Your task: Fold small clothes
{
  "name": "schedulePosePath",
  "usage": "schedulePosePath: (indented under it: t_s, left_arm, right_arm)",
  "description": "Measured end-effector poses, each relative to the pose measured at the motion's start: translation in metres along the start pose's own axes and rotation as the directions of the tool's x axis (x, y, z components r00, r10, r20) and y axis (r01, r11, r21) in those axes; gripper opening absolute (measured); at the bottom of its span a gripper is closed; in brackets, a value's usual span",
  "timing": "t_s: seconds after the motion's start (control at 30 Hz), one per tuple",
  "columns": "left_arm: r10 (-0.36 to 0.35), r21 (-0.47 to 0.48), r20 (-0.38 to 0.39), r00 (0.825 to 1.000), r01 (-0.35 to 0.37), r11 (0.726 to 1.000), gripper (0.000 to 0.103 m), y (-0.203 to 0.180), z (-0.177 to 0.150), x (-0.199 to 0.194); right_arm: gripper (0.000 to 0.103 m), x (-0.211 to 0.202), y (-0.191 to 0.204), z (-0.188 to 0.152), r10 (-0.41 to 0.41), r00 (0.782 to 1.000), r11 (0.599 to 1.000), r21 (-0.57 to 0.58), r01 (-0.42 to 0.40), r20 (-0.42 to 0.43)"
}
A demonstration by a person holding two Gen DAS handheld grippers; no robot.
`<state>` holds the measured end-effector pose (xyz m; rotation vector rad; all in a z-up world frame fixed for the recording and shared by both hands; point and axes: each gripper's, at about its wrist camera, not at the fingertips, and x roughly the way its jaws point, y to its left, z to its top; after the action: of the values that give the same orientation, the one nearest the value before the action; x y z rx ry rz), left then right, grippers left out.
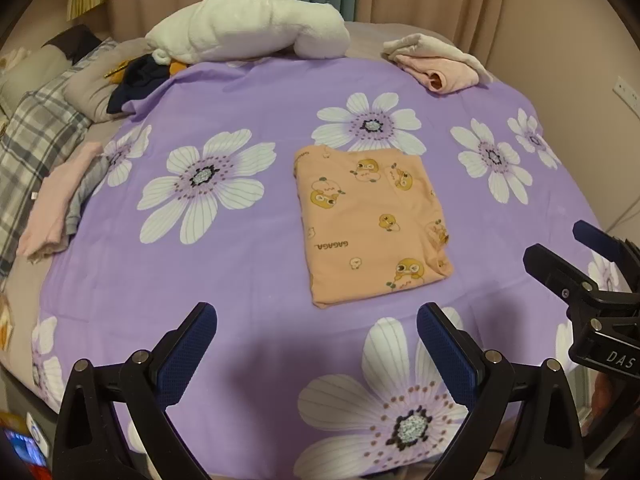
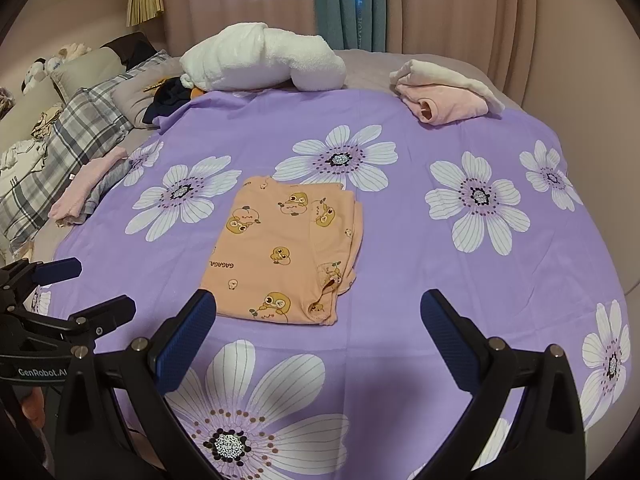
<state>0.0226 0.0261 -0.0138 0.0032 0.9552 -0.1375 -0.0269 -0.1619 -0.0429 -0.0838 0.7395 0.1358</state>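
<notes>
A small orange garment (image 1: 370, 224) printed with yellow ducks lies folded into a neat rectangle in the middle of the purple flowered sheet (image 1: 248, 264). From the right wrist camera the same orange garment (image 2: 288, 252) shows layered edges along its right side. My left gripper (image 1: 317, 320) hovers open just in front of the garment's near edge, holding nothing. My right gripper (image 2: 317, 310) is also open and empty, near the garment's front corner. Each gripper shows at the edge of the other's view: the right gripper (image 1: 560, 252) and the left gripper (image 2: 100, 284).
A white fluffy blanket roll (image 1: 248, 28) lies at the far edge. Folded pink and cream clothes (image 1: 440, 62) sit at the far right. A pink and grey pile (image 1: 60, 204) rests at the left, beside plaid bedding (image 1: 36, 148) and dark clothes (image 1: 136, 84). Curtains hang behind.
</notes>
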Motion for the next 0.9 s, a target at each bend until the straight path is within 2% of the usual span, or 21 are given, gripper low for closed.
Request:
schedulePosePath:
  t_s: [0.9]
  left_arm:
    - [0.001, 0.005, -0.003, 1.0, -0.001, 1.0, 0.099, -0.0006, 0.0006, 0.0024]
  right_arm:
    - [0.103, 0.0013, -0.0028, 0.0034, -0.003, 1.0, 1.0, -0.001, 0.003, 0.001]
